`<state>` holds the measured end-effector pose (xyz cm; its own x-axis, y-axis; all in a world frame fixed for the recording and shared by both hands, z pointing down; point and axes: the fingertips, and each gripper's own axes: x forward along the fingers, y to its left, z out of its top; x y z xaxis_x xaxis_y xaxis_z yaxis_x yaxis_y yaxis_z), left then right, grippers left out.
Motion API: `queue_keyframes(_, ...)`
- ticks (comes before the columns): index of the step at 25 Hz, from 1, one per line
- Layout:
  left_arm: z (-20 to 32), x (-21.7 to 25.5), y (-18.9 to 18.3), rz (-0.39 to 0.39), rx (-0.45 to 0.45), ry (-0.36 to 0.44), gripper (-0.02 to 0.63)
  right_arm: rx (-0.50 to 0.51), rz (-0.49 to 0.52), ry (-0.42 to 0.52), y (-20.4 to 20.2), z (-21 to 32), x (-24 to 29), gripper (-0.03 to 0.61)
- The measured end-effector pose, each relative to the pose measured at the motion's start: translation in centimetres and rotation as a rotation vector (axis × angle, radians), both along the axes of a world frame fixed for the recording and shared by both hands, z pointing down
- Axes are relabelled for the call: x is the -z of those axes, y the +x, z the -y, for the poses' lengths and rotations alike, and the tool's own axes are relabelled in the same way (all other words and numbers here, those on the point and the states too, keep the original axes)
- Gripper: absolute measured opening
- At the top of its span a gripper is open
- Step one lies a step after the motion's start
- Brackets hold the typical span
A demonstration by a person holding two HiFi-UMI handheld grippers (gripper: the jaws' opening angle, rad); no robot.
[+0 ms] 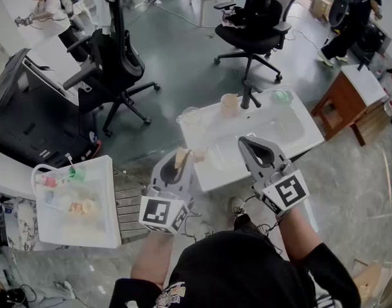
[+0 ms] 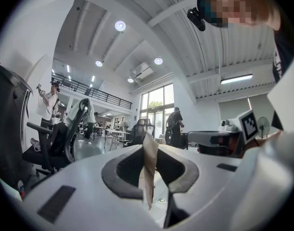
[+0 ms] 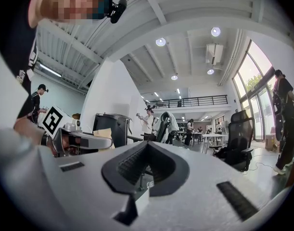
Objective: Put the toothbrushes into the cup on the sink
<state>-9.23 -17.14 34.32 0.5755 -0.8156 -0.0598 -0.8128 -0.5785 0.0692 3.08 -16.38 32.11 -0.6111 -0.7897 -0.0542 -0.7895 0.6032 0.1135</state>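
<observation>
A white sink (image 1: 292,130) stands ahead of me, with a dark faucet (image 1: 248,95) at its back. A beige cup (image 1: 229,102) sits left of the faucet, and a clear cup (image 1: 189,116) stands on the sink's left corner. Raised in front of the sink, my left gripper (image 1: 185,154) is shut on a thin tan flat piece (image 1: 181,158). The left gripper view shows that tan piece (image 2: 148,170) upright between the jaws. I cannot tell what it is. My right gripper (image 1: 253,143) is held level beside the left one, shut and empty (image 3: 147,150).
A white side table (image 1: 109,233) at my left carries a clear tray (image 1: 61,197) of small coloured items. Black office chairs (image 1: 112,63) (image 1: 256,24) stand behind the sink. A wooden cabinet (image 1: 340,104) is to the right. People stand at the back of the room.
</observation>
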Motion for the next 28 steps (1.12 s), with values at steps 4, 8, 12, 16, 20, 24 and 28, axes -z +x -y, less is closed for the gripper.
queue_keyframes(4,0.3,-0.3,-0.1,0.006,0.012,0.000,0.066,0.006,0.004,-0.007,0.1,0.2,-0.3,0.006)
queue_keyframes(8,1.0,-0.4,-0.2,0.011,0.036,-0.003,0.066,0.015,0.008,-0.022,0.3,0.7,-0.9,0.006)
queue_keyframes(12,2.6,-0.6,-0.7,0.015,0.067,0.003,0.066,0.022,0.008,-0.044,0.5,1.6,-1.6,0.006)
queue_keyframes(16,4.5,-1.3,-0.8,0.022,0.099,0.015,0.066,0.029,0.002,-0.064,1.1,2.7,-2.5,0.006)
queue_keyframes(20,6.9,-1.7,-1.3,0.029,0.138,0.030,0.066,0.038,-0.001,-0.084,1.4,4.1,-3.5,0.006)
queue_keyframes(24,9.7,-1.8,-1.8,0.029,0.184,0.031,0.066,0.054,-0.009,-0.103,1.4,5.7,-4.3,0.006)
queue_keyframes(28,12.2,-2.9,-2.1,0.028,0.214,0.030,0.066,0.072,-0.014,-0.123,1.4,7.4,-5.1,0.006)
